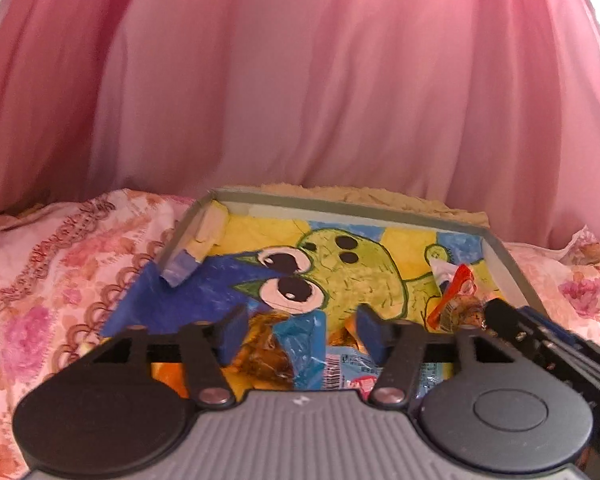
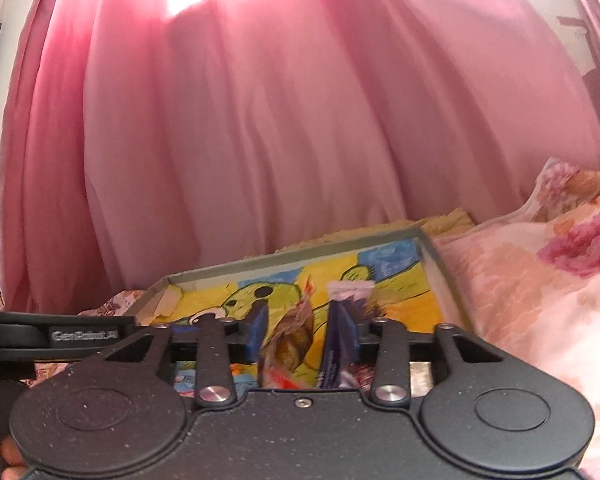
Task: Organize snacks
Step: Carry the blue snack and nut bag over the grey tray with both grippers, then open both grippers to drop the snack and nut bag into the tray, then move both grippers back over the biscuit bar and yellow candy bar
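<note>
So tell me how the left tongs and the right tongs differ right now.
The left tongs stand open and hold nothing, over a blue snack packet; the right tongs also stand open, but with a blurred purple snack packet against one finger, hold unclear. The left tongs' body is ribbed grey; the right tongs' body is speckled black. Both have blue pads and sit over the painted tray.
</note>
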{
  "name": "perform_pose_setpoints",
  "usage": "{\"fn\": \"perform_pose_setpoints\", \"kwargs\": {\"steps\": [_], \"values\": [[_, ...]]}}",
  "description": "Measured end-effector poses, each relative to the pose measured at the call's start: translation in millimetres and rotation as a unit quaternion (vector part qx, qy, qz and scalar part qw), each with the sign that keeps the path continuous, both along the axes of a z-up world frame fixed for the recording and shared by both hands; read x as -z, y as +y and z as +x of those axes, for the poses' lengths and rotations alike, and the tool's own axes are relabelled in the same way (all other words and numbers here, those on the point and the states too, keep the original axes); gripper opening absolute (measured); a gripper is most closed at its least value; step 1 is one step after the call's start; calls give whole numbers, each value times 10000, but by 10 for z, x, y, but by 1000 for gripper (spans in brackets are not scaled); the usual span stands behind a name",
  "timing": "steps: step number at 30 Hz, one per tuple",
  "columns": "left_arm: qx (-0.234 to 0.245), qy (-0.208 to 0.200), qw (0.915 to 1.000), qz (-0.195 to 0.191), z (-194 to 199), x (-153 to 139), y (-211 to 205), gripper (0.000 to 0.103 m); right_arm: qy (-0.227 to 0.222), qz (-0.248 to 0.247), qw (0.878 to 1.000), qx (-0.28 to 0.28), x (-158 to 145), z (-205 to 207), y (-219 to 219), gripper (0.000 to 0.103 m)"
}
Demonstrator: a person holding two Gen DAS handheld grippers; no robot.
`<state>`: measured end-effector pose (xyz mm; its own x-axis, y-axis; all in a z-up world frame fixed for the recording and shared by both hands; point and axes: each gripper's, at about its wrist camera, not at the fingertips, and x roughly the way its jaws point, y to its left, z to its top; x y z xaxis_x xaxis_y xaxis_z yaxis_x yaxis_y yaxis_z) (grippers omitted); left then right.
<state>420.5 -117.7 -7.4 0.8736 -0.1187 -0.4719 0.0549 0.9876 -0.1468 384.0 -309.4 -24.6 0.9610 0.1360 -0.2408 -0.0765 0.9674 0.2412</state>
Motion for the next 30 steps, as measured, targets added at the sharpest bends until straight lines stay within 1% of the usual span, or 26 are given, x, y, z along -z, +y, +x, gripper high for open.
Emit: {"fn": "perform_pose_setpoints", "kwargs": {"steps": [1,3,5,7,8,10,13,17,20,24,30], "values": [[-45,-62,10000,6,-40,-34,14,71,-33,-7,10000,49,-28,-33,-30,56],[-100,-173,9998,-33,-108,-101,56,79,-101,-6,9998,167,-85,-93,-86,65],[-269,-347,9990,-120,-210,-189,111,89,-146,36,9995,261,-152,-173,-149,71],[-367,-492,9978,-231,-308,-281,165,94,-209,48,9992,344,-230,-273,-194,82],[-403,-555,9973,-267,-358,-327,189,98,-243,40,9989,394,-270,-328,-211,84],[-463,-685,9961,-301,-474,-418,232,101,-306,37,9984,468,-350,-443,-237,91],[-466,-828,9951,-281,-656,-545,280,102,-431,0,9976,536,-460,-620,-250,101],[-467,-954,9943,-114,-909,-659,326,102,-525,-134,9968,584,-576,-849,-208,102],[-466,-1024,9936,112,-1117,-702,351,102,-489,-253,9968,571,-618,-976,-164,102],[-445,-1051,9930,303,-1383,-727,423,102,-461,-435,9961,611,-636,-1164,-96,102],[-355,-1120,9914,572,-1741,-716,494,103,-479,-544,9953,634,-622,-1559,21,102]]}}
